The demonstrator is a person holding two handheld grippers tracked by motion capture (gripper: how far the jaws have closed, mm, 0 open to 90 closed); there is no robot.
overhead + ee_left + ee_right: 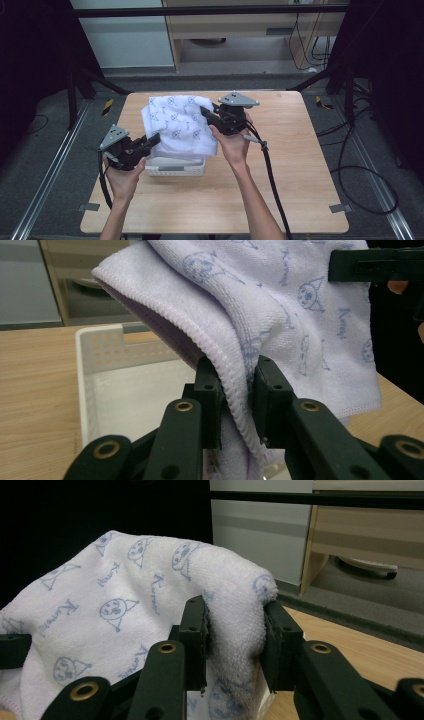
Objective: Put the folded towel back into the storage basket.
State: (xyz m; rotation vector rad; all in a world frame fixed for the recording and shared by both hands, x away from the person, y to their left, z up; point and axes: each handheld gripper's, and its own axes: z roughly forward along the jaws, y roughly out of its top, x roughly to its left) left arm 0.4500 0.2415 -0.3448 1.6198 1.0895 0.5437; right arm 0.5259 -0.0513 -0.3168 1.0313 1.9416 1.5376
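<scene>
A white towel (pixel 177 125) printed with small blue figures hangs lifted over a white perforated basket (pixel 175 167) in the middle of the wooden table. My left gripper (pixel 154 141) is shut on the towel's near left hem; in the left gripper view the stitched edge of the towel (pixel 280 315) is pinched between the pads at my left gripper (pixel 236 400). My right gripper (pixel 206 114) is shut on the towel's right side. The right gripper view shows a thick fold of the towel (pixel 125 610) squeezed between the jaws of my right gripper (pixel 235 640). The basket (pixel 100 347) sits just below.
The wooden table (pixel 300 165) has bare room to the right and in front of the basket. A black cable (pixel 272 185) trails from the right gripper across the table toward the near edge. Dark frame posts and floor cables stand around the table.
</scene>
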